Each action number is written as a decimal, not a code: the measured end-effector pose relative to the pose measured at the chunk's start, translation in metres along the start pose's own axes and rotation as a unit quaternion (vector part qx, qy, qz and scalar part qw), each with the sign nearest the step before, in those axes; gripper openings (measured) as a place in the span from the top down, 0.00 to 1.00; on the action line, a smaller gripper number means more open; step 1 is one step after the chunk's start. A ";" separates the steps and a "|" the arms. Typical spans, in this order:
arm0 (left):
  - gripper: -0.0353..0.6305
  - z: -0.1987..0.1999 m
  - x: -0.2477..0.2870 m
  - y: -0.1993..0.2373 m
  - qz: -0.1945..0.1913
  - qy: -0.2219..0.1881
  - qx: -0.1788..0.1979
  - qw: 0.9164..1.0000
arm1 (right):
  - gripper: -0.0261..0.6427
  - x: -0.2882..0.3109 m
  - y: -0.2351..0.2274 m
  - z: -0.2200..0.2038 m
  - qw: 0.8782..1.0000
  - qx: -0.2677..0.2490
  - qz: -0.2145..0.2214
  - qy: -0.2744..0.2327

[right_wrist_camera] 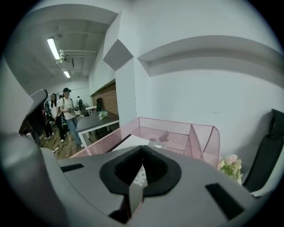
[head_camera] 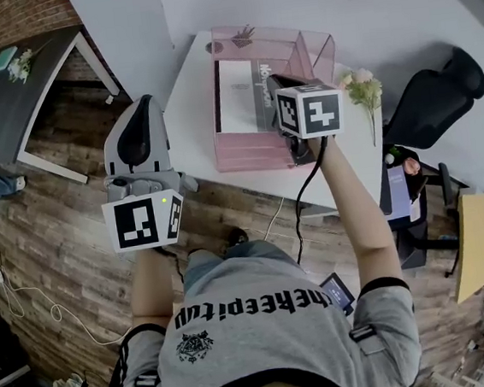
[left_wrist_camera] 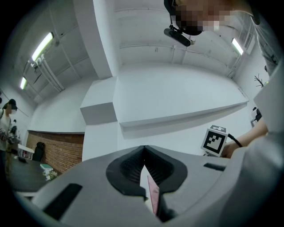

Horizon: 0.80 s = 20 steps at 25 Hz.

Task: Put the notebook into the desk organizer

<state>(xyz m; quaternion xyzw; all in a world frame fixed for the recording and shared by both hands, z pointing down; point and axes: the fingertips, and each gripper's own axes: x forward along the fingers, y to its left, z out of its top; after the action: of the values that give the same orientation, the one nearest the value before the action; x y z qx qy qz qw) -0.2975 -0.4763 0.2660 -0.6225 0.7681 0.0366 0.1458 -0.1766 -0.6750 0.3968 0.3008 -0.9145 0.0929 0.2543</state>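
Head view looks steeply down on a brown plank floor (head_camera: pixel 59 250) and, at its upper edge, a white rectangular table (head_camera: pixel 191 121), with a black office chair (head_camera: pixel 434 99) just off the table's right side. On the table stands a pink wire-mesh desk organizer (head_camera: pixel 251 153), and the white-covered notebook with a grey lettered band (head_camera: pixel 236 94) already lies inside its larger compartment, left of the small angled dividers. Whether the notebook lies flat or leans there is not clear. The right gripper (right_wrist_camera: pixel 142 148) hangs over the organizer's right front part with its jaw tips pressed together and nothing between them – the notebook's lettering shows only through the gap below. The left gripper (left_wrist_camera: pixel 143 150) is held well to the left, off the table and over the floor, aimed slightly upward; its jaws also meet at the tips and grasp nothing. A small bunch of pale flowers (head_camera: pixel 363 88) stands just beside the organizer's right wall.
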 end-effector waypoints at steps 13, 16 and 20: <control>0.94 0.014 0.004 -0.002 -0.076 -0.013 -0.018 0.997 | 0.96 -0.055 0.036 0.011 0.993 0.002 -0.039 -0.113; 0.94 0.015 0.003 -0.007 -0.095 -0.014 -0.027 0.995 | 0.96 -0.068 0.040 0.010 0.989 -0.003 -0.062 -0.133; 0.94 0.017 0.001 -0.012 -0.118 -0.018 -0.035 0.992 | 0.96 -0.088 0.048 0.010 0.983 -0.008 -0.092 -0.158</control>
<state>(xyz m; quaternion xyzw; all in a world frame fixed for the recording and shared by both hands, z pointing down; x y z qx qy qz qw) -0.2831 -0.4756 0.2513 -0.7124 0.6851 0.0569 0.1413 -0.1484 -0.5954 0.3416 0.3928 -0.9121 0.0129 0.1167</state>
